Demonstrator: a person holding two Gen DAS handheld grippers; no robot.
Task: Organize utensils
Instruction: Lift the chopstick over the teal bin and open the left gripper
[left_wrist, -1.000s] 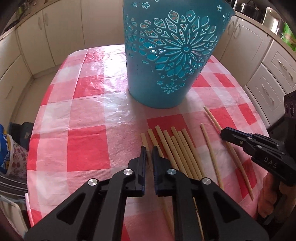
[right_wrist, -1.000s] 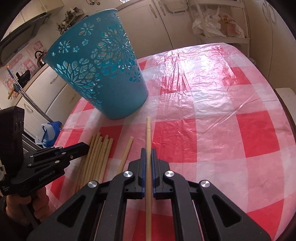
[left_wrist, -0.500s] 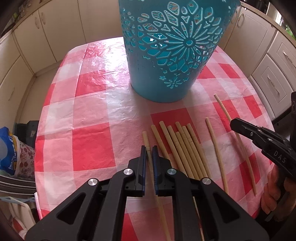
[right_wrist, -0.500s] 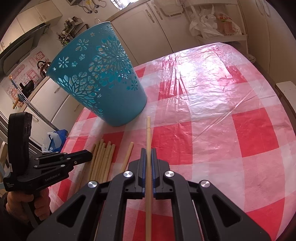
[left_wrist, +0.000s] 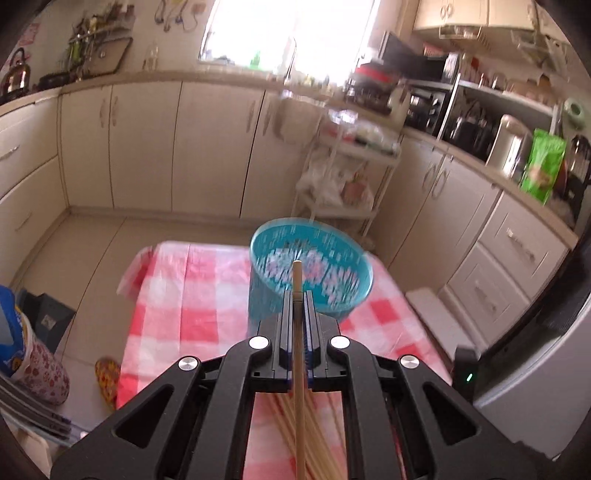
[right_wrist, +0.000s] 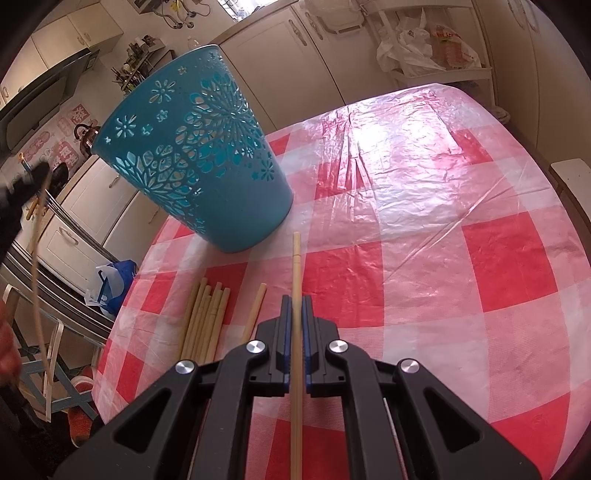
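My left claw (left_wrist: 296, 295) clamps one chopstick (left_wrist: 297, 354) high above the blue basket (left_wrist: 347, 258); my right claw (right_wrist: 294, 301) grips another chopstick (right_wrist: 295, 280) just beside that basket.

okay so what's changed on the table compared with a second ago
The left gripper, shut on one chopstick, lifted it off the table to above the blue basket. The right gripper stayed low, clamped on its own chopstick; basket and loose chopsticks unmoved.

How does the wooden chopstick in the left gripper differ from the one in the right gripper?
The left gripper's wooden chopstick is lifted above the table, its tip before the blue plastic basket's open mouth; the right gripper's wooden chopstick is low over the checked tablecloth, beside the basket's base. Both are clamped between shut jaws.
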